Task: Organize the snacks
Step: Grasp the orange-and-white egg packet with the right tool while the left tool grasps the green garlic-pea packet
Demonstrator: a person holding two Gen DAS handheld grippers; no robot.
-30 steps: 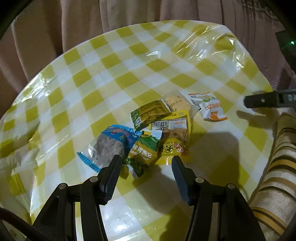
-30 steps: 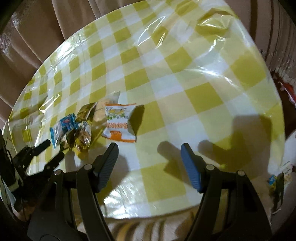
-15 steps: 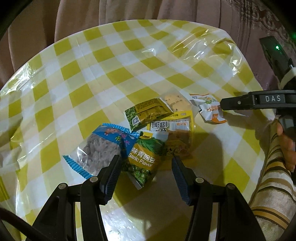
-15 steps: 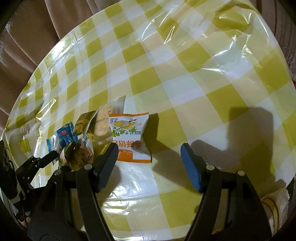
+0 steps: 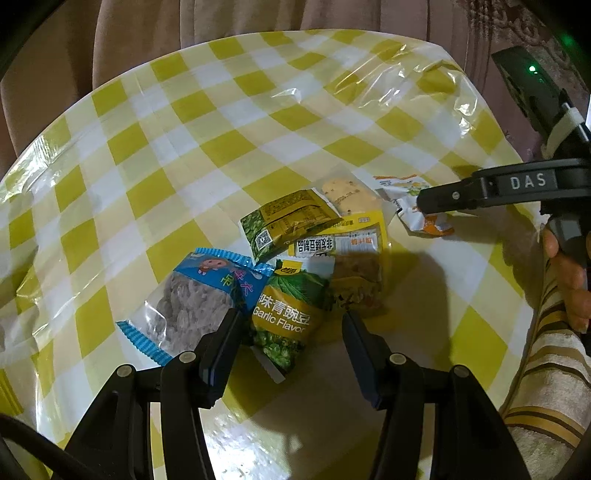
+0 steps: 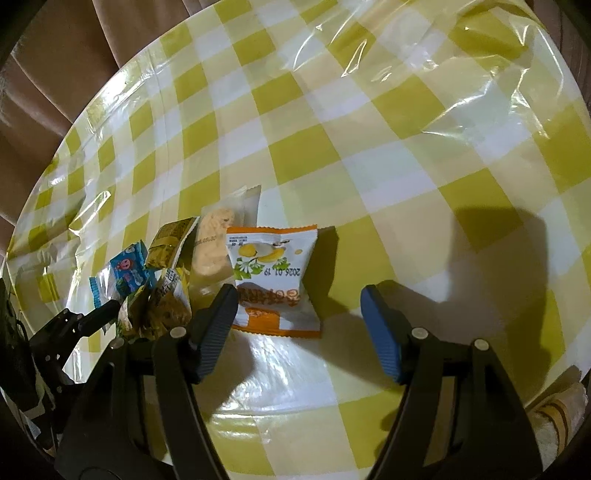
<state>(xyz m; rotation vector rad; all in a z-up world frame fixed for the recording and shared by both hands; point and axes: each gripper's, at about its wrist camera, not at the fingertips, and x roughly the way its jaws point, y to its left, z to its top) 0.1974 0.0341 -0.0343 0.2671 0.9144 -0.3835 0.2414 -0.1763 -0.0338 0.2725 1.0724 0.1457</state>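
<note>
Several snack packets lie in a heap on a round table with a yellow-and-white checked cloth (image 5: 229, 147). My left gripper (image 5: 291, 325) is open and empty, its fingers either side of a green garlic-flavour pea packet (image 5: 288, 310). A blue-edged clear packet (image 5: 192, 302) lies by its left finger. A yellow packet (image 5: 354, 266), another green packet (image 5: 284, 221) and a clear cracker packet (image 5: 347, 192) lie beyond. My right gripper (image 6: 299, 306) is open and empty just above a white-and-orange packet (image 6: 273, 280), which also shows in the left wrist view (image 5: 413, 210).
Brown curtains (image 5: 258, 18) hang behind the table. A striped towel (image 5: 546, 387) lies at the near right table edge. The right gripper's body (image 5: 517, 184) reaches in over the right side; the left gripper (image 6: 74, 325) shows at the lower left of the right wrist view.
Both grippers have moved closer to the snack heap. The left now straddles the green pea packet; the right has come over the white-and-orange packet. Both stay open.
</note>
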